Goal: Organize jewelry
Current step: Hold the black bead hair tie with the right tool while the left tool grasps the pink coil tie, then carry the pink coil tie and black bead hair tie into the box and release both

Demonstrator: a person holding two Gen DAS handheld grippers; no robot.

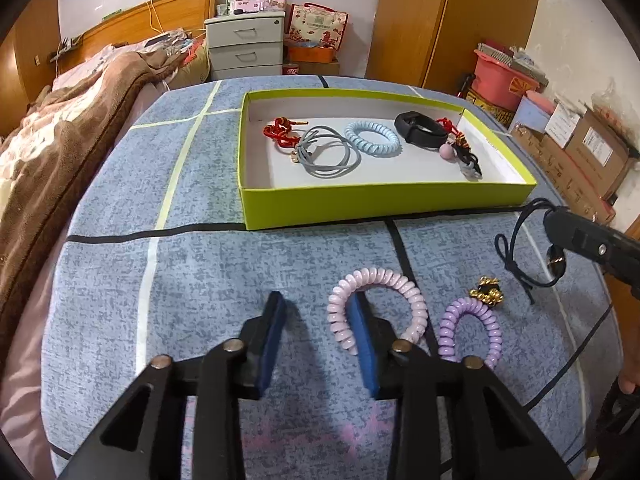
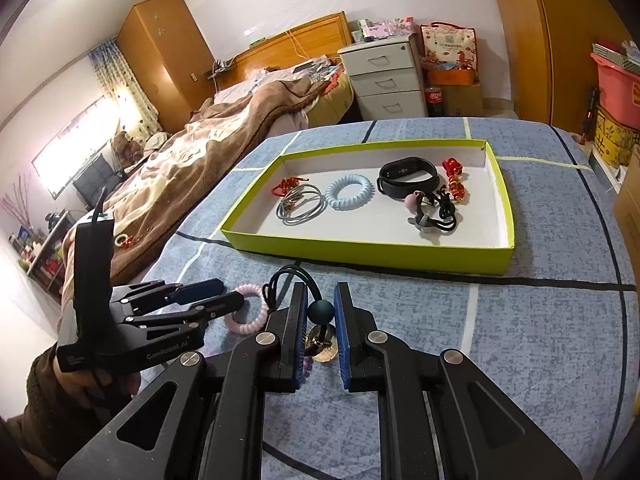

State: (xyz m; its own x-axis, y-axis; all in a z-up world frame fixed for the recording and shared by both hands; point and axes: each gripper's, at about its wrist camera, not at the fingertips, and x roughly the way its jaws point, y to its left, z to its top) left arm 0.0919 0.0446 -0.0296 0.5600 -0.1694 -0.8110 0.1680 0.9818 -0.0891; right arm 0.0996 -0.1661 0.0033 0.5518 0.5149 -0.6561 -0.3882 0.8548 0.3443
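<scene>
A green box (image 1: 384,205) (image 2: 360,251) on the blue bedcover holds a red knot (image 1: 280,130), grey hair ties (image 1: 328,152), a light blue coil tie (image 1: 372,138) and a black band (image 1: 420,127). My left gripper (image 1: 318,308) is open, its right finger inside a pink coil tie (image 1: 376,280). A purple coil tie (image 1: 470,328) and a gold-black charm (image 1: 486,296) lie to its right. My right gripper (image 2: 320,300) is shut on a dark hair tie with a ball (image 2: 321,311), whose loop (image 1: 516,248) hangs above the cover.
A bed with a brown blanket (image 1: 60,136) lies at the left. A white drawer unit (image 1: 244,44) and a wooden wardrobe (image 1: 452,16) stand behind. Cardboard boxes (image 1: 592,152) and a pink tub (image 1: 504,76) sit at the right.
</scene>
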